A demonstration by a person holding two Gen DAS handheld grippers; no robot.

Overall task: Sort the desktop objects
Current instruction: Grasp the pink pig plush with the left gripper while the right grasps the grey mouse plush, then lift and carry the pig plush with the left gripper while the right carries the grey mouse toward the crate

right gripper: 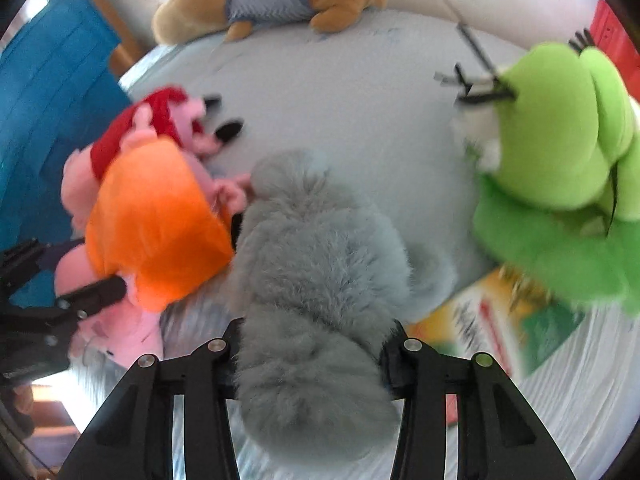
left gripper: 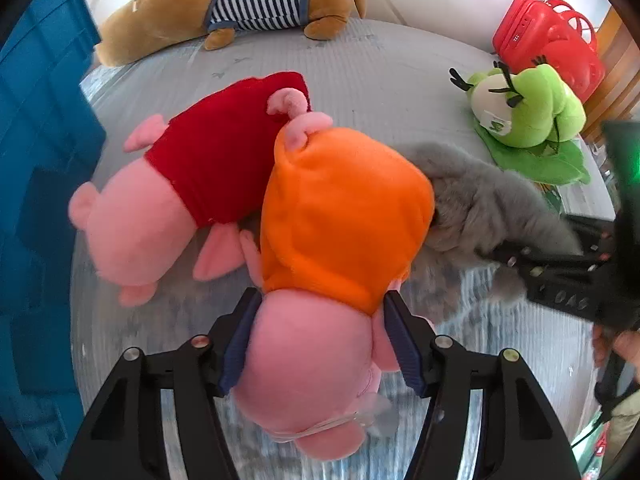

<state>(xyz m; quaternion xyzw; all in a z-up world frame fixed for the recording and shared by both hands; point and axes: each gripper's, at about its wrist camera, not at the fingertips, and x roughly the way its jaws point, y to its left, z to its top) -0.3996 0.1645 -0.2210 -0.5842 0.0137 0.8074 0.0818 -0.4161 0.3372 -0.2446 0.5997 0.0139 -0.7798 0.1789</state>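
Note:
A pink pig plush in an orange top [left gripper: 344,208] lies on the grey sheet [left gripper: 380,80]. My left gripper [left gripper: 320,312] is shut on its head, both blue pads pressing into it. A second pink pig in a red top [left gripper: 216,164] lies against it on the left. A grey furry plush [right gripper: 312,240] sits between the fingers of my right gripper [right gripper: 316,332], which is shut on it. In the left wrist view the grey plush [left gripper: 480,200] touches the orange pig's right side. The right wrist view shows the orange pig [right gripper: 156,224] at left.
A green frog plush [left gripper: 528,108] sits at the right on a green leaf, with a red plastic case [left gripper: 548,36] behind it. A brown plush in a striped shirt [left gripper: 240,4] lies along the far edge. A blue bin [left gripper: 40,160] stands at left. A printed booklet [right gripper: 492,312] lies under the frog.

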